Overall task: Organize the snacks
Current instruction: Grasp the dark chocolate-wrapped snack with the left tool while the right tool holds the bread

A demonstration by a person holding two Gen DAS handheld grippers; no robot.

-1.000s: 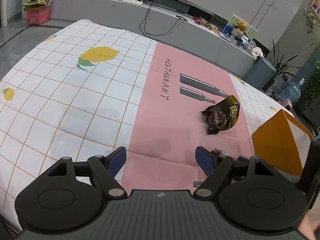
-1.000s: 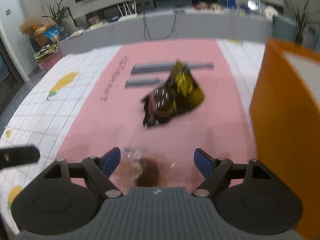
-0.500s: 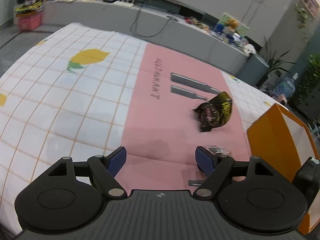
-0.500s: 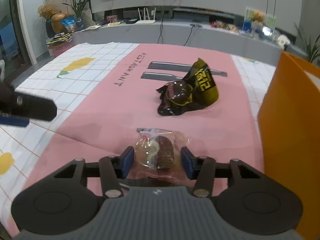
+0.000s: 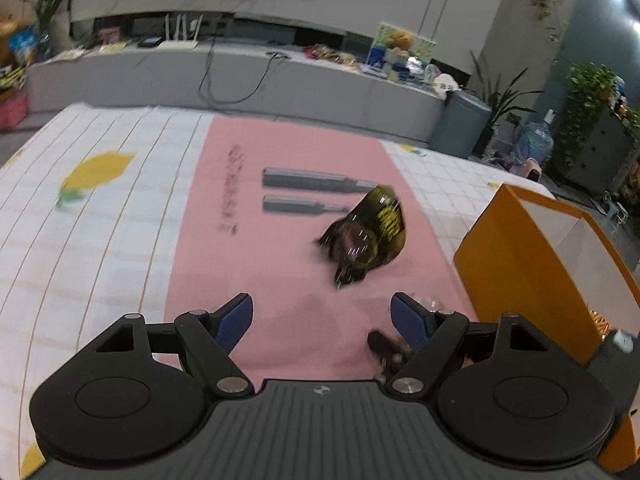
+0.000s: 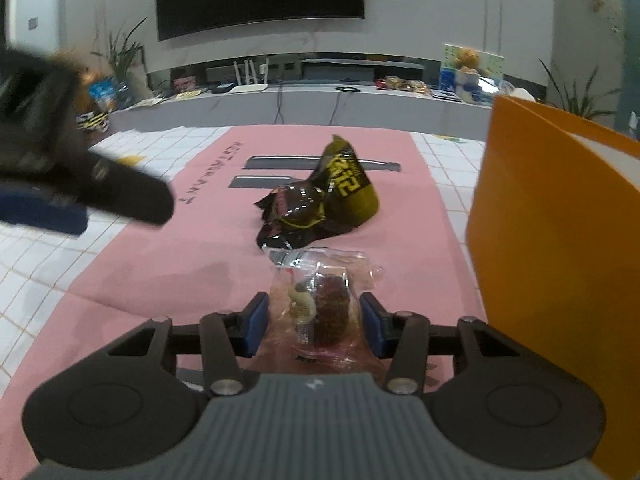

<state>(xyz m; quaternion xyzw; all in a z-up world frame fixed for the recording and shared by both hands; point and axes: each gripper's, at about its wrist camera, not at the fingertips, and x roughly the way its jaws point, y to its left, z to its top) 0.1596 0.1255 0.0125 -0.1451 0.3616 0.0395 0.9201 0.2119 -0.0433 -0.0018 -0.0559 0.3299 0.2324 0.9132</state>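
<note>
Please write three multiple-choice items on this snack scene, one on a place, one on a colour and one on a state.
1. Where does the dark green snack bag lie?
A. on the pink mat
B. inside the box
C. on the floor

2. What colour is the box at the right?
A. blue
B. orange
C. white

3. What is between the fingers of the right hand-held gripper?
A. nothing
B. the green bag
C. the clear-wrapped snack

Key: 1 A, it rests on the pink mat. 2 B, its outer wall is orange. 3 C, the clear-wrapped snack sits between the blue pads, which press its sides.
</note>
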